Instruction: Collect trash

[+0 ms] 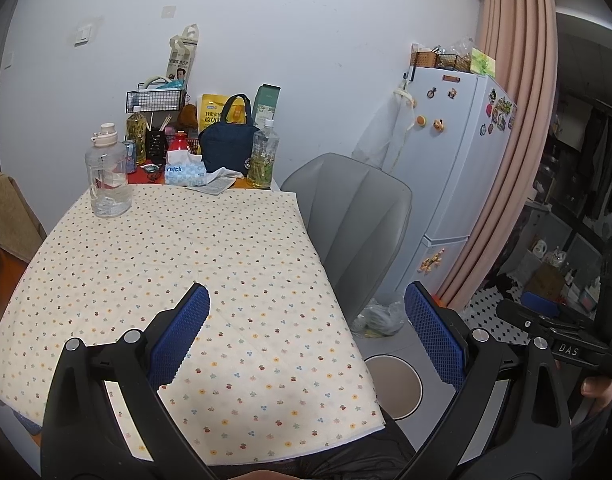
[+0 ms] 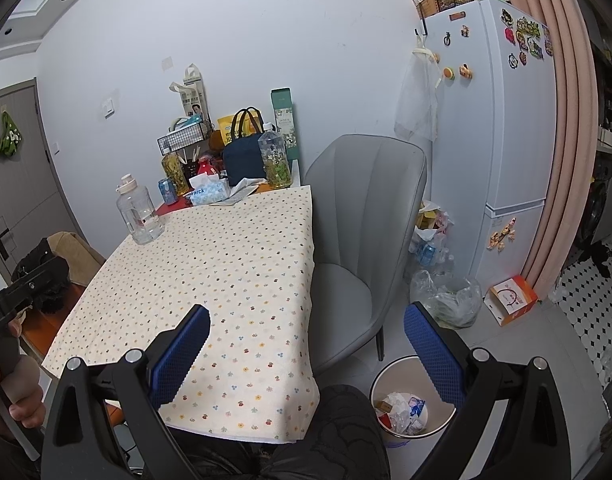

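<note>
Both tools hang over the near edge of the table (image 2: 209, 264) with nothing between their fingers: the left gripper (image 1: 306, 336) has its blue pads spread wide, and the right gripper (image 2: 306, 352) is spread just as wide. That reads as a waiting pose.

Largest first: one white fridge (image 2: 502, 152) at two o'clock in the right wrist view, one grey chair (image 2: 362, 240) pulled up beside the table, and the table itself under a dotted cloth, its near half bare. My guess is that the cloth was left bare as a working area, with the household things pushed back to twelve o'clock against the wall.

One white bin (image 2: 416, 364) stands on the floor at five o'clock, just beside the person's knee, placed within easy reach of the right tool. It already holds crumpled wrappers (image 2: 406, 408). One loose plastic bag (image 2: 446, 300) lies near the fridge foot.

On the table I count three bottles: one clear jug (image 1: 107, 176) and two tea bottles (image 1: 262, 156). One tissue pack (image 1: 185, 172) and one crumpled paper (image 1: 215, 185), the likeliest trash left, lie beside them.
</note>
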`<state>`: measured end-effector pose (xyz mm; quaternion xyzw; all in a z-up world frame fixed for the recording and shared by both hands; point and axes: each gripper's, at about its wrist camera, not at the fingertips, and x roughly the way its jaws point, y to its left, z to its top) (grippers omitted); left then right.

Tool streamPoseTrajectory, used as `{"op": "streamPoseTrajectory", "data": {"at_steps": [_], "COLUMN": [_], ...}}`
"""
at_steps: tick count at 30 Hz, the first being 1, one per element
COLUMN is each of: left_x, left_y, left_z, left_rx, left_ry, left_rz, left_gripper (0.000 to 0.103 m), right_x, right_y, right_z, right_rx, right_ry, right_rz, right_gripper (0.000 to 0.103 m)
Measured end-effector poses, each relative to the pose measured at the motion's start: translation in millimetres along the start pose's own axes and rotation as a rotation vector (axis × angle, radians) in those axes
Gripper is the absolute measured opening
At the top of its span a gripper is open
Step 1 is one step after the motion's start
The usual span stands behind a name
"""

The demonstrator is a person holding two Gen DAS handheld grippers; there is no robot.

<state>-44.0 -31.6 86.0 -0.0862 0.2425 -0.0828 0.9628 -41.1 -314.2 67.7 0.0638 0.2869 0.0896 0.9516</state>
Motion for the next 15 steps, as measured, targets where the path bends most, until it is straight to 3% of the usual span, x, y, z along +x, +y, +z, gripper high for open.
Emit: {"op": "streamPoseTrajectory", "data": {"at_steps": [10,15], "left_x": [5,22], "left_y": [2,22], "left_z": [-3,-9], "left_rx": [-0.005,-0.052], "left_ry": [0.008,0.031], "left_rz": [0.002,0.028], "left_gripper": [0.097,0.097], "right_x": [10,42], "right_y": [-3,3], "right_z": [-3,-11], "right_rx": [-0.004,-0.042], "right_ry": [0.025,0.062], "right_rz": [0.001,-0.013], "right_gripper": [0.095,0.095]}}
